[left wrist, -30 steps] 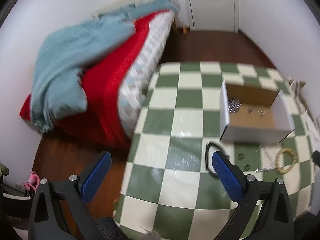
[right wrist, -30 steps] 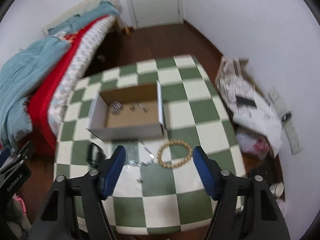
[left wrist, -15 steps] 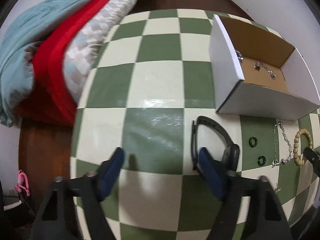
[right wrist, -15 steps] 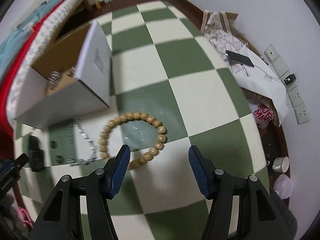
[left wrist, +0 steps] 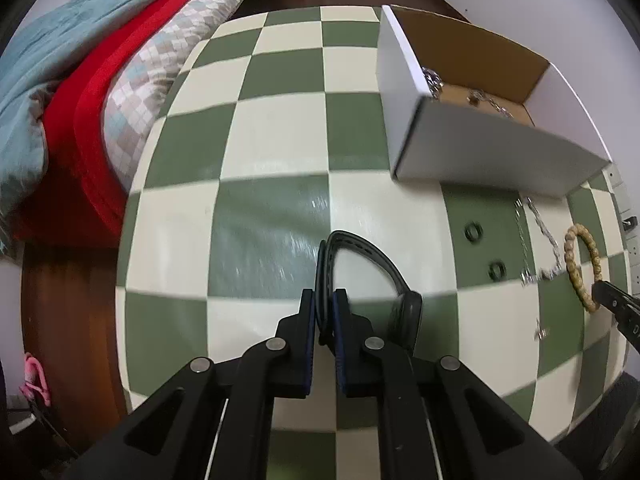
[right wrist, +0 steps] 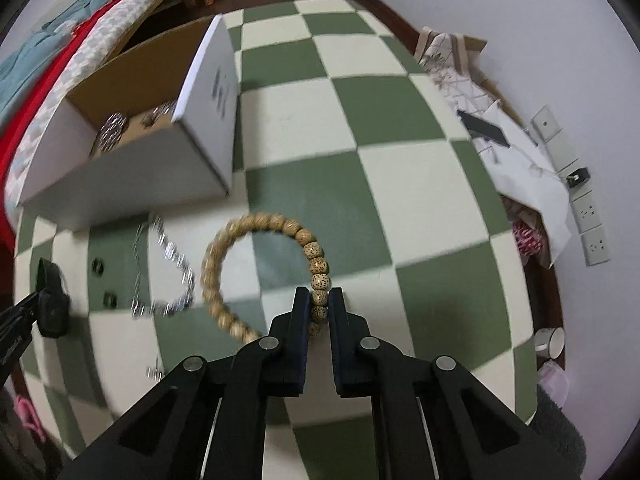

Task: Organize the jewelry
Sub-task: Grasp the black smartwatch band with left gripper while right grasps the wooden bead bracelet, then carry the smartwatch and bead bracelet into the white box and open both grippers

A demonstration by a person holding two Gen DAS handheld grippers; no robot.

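While both pairs of fingers are closed on something, I weigh how each piece will carry: my left gripper (left wrist: 325,312) pinches the black wristband (left wrist: 362,258) by its thin, floppy strap on the checkered table (left wrist: 272,140), my right gripper (right wrist: 319,307) nips the wooden bead bracelet (right wrist: 264,264) across one bead, light but prone to roll; the open cardboard box (right wrist: 132,160) waits just beyond

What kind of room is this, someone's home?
Most likely a bedroom at home: a bed with a blue blanket stands beside the checkered table, a wood floor lies below, and wall sockets show on the right.
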